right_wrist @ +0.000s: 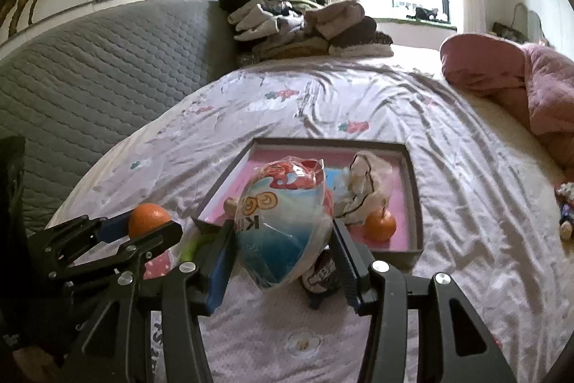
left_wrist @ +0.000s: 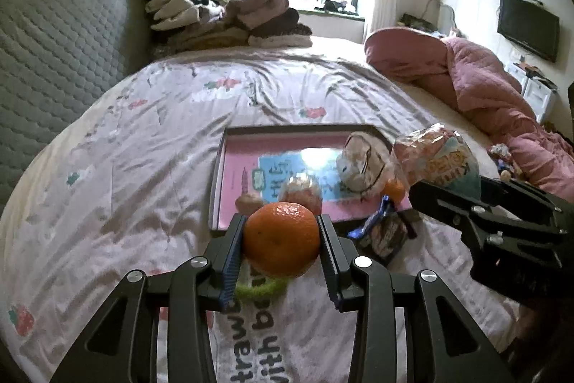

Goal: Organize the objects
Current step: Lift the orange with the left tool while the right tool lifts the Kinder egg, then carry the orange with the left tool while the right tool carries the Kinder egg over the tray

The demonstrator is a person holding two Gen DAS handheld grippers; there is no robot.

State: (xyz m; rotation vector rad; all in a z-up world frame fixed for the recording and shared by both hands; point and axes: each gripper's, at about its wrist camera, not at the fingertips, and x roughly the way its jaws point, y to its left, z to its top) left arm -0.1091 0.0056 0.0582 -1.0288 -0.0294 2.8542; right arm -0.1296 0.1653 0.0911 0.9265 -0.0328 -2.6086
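Note:
My left gripper point(left_wrist: 281, 239) is shut on an orange mandarin point(left_wrist: 281, 237), held above the bed just in front of the pink tray point(left_wrist: 233, 174); the left gripper also shows in the right wrist view point(right_wrist: 150, 225). My right gripper point(right_wrist: 283, 236) is shut on a clear snack bag with a red, white and blue print point(right_wrist: 283, 218), held over the tray's near edge point(right_wrist: 229, 182); the bag also shows in the left wrist view point(left_wrist: 437, 160). In the tray lie a second mandarin point(right_wrist: 380, 225), a crumpled wrapped snack point(right_wrist: 366, 185) and two small wrapped items point(left_wrist: 301, 192).
A green ring point(left_wrist: 258, 288) lies under the left gripper. A dark snack packet point(right_wrist: 323, 275) lies in front of the tray. Folded clothes point(left_wrist: 222, 17) are piled at the bed's far end, a pink quilt point(left_wrist: 484, 85) at right, a grey padded headboard point(left_wrist: 61, 52) at left.

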